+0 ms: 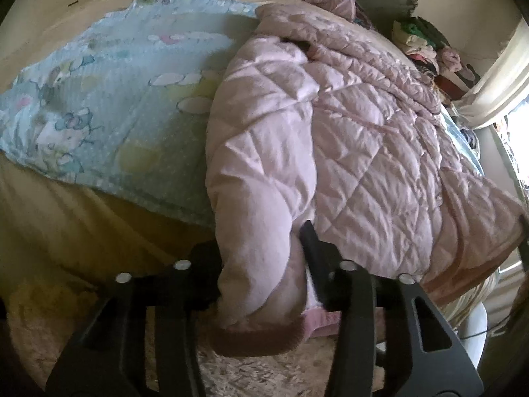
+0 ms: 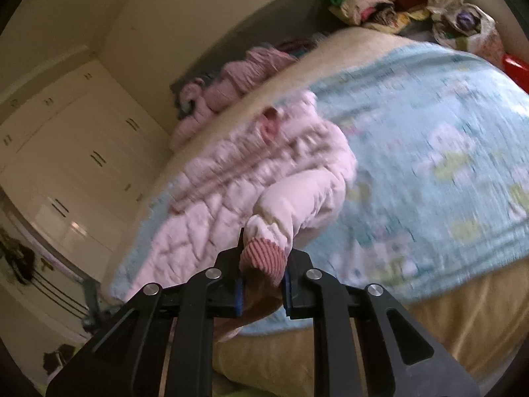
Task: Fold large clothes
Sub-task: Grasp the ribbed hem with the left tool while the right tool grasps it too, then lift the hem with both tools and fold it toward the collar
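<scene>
A pale pink quilted jacket (image 1: 330,139) lies on a light blue cartoon-print blanket (image 1: 115,82) on the bed. My left gripper (image 1: 261,264) is shut on one sleeve (image 1: 261,231) near its darker ribbed cuff (image 1: 254,340), which hangs over the bed's edge. In the right wrist view the jacket (image 2: 231,192) lies bunched on the blanket (image 2: 429,152), blurred by motion. My right gripper (image 2: 263,264) is shut on the other sleeve's ribbed pink cuff (image 2: 264,258), held above the blanket's near edge.
The bed has a tan cover (image 2: 446,324). A second pink quilt (image 2: 238,69) is heaped by the headboard. Piles of clothes (image 2: 370,0) lie at the far corner. White wardrobes (image 2: 72,152) stand at the left. A shaggy rug (image 1: 281,370) covers the floor below.
</scene>
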Demonstrator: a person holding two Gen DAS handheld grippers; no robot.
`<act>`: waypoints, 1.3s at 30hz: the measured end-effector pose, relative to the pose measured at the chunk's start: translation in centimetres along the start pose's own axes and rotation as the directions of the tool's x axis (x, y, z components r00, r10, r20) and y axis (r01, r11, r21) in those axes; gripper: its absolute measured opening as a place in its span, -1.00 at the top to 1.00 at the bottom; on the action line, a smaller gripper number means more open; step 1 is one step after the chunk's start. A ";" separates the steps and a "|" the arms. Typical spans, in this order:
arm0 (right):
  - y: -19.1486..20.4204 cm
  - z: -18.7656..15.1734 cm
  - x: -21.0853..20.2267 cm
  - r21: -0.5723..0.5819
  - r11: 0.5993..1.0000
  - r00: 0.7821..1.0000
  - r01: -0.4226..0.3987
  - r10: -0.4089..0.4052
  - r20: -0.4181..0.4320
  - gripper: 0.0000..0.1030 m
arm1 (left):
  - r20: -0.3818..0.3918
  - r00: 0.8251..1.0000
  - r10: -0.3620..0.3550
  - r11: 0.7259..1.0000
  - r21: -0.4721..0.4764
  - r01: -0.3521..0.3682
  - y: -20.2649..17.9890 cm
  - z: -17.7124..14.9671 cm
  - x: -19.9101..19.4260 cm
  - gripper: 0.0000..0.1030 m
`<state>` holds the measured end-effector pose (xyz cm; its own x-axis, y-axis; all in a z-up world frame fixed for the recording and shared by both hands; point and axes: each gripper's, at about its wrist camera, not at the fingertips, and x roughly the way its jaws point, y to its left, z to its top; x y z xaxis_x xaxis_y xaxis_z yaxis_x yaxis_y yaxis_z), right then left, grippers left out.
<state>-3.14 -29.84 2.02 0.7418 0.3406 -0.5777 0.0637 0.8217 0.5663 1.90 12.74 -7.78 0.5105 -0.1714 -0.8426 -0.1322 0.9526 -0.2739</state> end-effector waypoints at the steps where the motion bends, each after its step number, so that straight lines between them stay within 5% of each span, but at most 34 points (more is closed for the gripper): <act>1: 0.3 0.5 0.0 -0.006 1.000 1.000 -0.009 0.009 0.009 0.70 | -0.013 1.000 0.004 1.000 -0.003 -0.004 0.1 -0.1 0.3 0.01; 4: 1.3 1.8 0.7 -0.020 0.999 0.999 -0.027 0.028 0.028 0.70 | -0.042 0.999 -0.008 1.000 -0.010 0.008 0.2 -0.5 1.0 0.00; 7: 1.8 2.4 1.1 -0.036 0.999 0.999 -0.033 0.034 0.040 0.70 | -0.022 0.999 -0.036 0.999 0.001 0.036 -0.3 -0.5 0.6 0.55; 10: 1.6 2.7 1.2 -0.038 0.999 0.998 -0.034 0.036 0.055 0.70 | 0.031 0.999 -0.024 0.999 0.030 0.023 -1.3 0.1 -0.7 0.72; 19: 1.5 4.3 1.7 -0.035 0.999 0.995 -0.028 0.031 0.090 0.70 | 0.245 0.969 -0.044 0.997 0.078 0.025 -3.7 4.7 -6.7 0.77; 39: 4.2 12.1 4.6 -0.083 0.996 0.983 -0.021 0.036 0.179 0.71 | 0.398 0.912 -0.100 0.993 0.104 0.064 -6.2 13.2 -8.8 0.77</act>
<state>8.65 -30.37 8.87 0.8511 0.2826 -0.4425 -0.0078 0.8495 0.5276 9.46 11.66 7.43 0.8171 -0.1519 -0.5561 -0.0104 0.9606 -0.2777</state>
